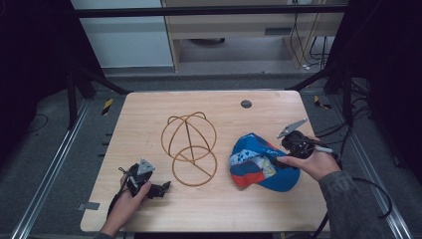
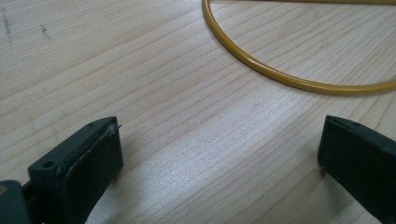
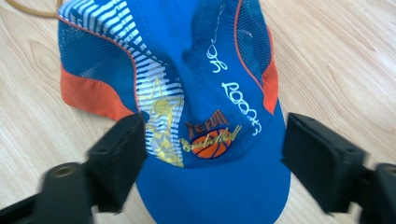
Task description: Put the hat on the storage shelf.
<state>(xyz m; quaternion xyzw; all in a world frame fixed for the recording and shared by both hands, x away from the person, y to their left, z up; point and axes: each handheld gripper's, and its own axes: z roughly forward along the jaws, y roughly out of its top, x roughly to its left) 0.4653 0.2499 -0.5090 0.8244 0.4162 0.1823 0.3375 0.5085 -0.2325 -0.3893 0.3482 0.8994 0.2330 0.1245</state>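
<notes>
At lower right of the high view, a blue cap (image 1: 263,162) with orange panels lies on the wooden table (image 1: 149,114), the right gripper (image 1: 278,162) at its right edge. In the right gripper view its jaws stand apart astride the cap's front, not visibly pressing. Toward lower left, the left gripper (image 1: 161,188) rests, jaws wide apart, near a wire hat frame (image 1: 189,147).

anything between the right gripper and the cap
Nothing visible. The right gripper has its jaws apart on either side of the blue cap, at its brim end, with no other object between them.
</notes>
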